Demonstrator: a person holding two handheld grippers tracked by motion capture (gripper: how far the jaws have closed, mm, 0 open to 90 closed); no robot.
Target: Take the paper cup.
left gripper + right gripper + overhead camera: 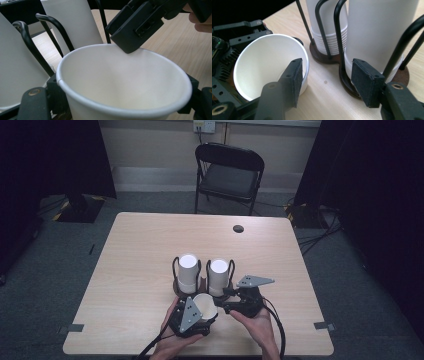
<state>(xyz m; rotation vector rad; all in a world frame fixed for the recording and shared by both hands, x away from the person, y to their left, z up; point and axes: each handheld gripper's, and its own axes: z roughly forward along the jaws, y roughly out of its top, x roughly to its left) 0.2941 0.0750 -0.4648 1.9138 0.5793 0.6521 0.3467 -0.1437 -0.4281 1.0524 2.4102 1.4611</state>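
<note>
Your paper cup point(205, 306) sits mouth-up between the jaws of your left gripper point(202, 312), near the front edge of the table point(140, 245), its long axis close to upright and leaning a little toward the rack. It is plain white inside and out, with a thin rolled rim and walls that taper toward the base; it looks empty in the left gripper view point(125, 85). The left jaws are clamped on its sides just below the rim. Your right gripper point(229, 301) hangs just beside the cup on its right, with its jaws standing apart and pressing on nothing: in the right gripper view, one pad point(295, 80) overlaps the cup's rim point(269, 65) while the other stands in front of the nearer stack, and I cannot tell whether that first pad touches the rim. Behind the cup stands one black wire rack point(202, 270) on a dark base, holding two stacks of white cups point(188, 272), upside down and side by side. One black folding chair point(227, 175) stands beyond the far edge of the table.
</note>
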